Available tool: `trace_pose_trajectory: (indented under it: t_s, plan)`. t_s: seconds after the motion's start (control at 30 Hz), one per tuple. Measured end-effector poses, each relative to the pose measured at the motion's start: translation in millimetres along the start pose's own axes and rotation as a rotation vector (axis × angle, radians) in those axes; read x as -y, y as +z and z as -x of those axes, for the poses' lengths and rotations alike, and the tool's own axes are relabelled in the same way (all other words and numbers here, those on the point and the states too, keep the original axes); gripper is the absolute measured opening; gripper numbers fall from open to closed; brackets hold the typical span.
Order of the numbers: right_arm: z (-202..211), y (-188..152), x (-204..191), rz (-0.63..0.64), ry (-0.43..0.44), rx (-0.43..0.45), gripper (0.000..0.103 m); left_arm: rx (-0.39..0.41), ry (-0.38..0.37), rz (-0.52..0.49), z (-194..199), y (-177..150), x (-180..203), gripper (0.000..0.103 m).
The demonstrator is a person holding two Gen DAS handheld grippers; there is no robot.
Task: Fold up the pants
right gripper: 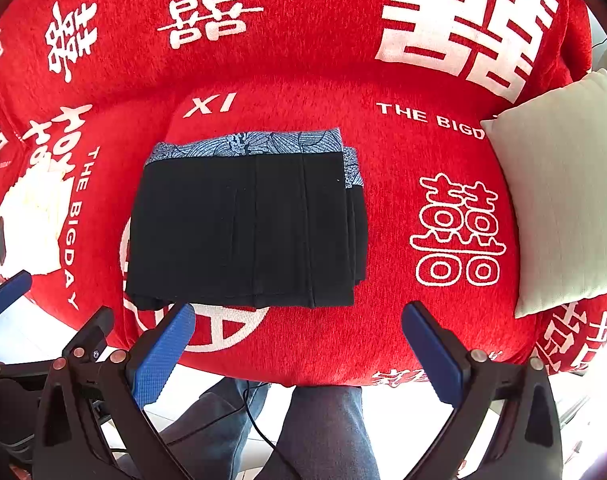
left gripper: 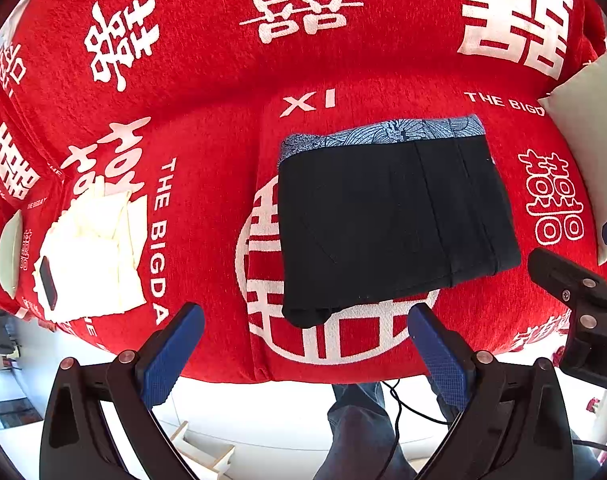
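The black pants [left gripper: 391,224] lie folded into a compact rectangle on the red sofa seat [left gripper: 207,168], with a blue patterned lining [left gripper: 387,130] showing along the far edge. They also show in the right wrist view [right gripper: 247,228]. My left gripper [left gripper: 303,316] is open and empty, held just in front of the pants' near edge. My right gripper [right gripper: 297,312] is open and empty, in front of the pants' near right corner. Neither gripper touches the pants.
The sofa cover is red with white characters. A white folded cloth [left gripper: 91,256] with a dark phone [left gripper: 47,284] on it lies at the left. A pale cushion [right gripper: 563,188] sits at the right. The person's jeans-clad legs [right gripper: 327,432] and a cable are below the sofa's front edge.
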State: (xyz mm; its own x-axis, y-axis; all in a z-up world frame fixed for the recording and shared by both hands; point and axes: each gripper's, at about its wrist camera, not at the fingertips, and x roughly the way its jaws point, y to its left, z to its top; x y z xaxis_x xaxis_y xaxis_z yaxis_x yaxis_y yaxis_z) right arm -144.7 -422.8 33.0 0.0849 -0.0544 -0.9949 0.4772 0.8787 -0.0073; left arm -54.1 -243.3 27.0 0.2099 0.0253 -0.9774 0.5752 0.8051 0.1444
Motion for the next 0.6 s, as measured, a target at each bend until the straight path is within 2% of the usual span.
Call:
trace_pose_trajectory:
  t_s: [0.6]
  plan:
    - [-0.7,-0.1,2.3,-0.006,0.001,-0.001,0.103,0.01,-0.009,0.014,-0.3,1.9,1.0,0.102]
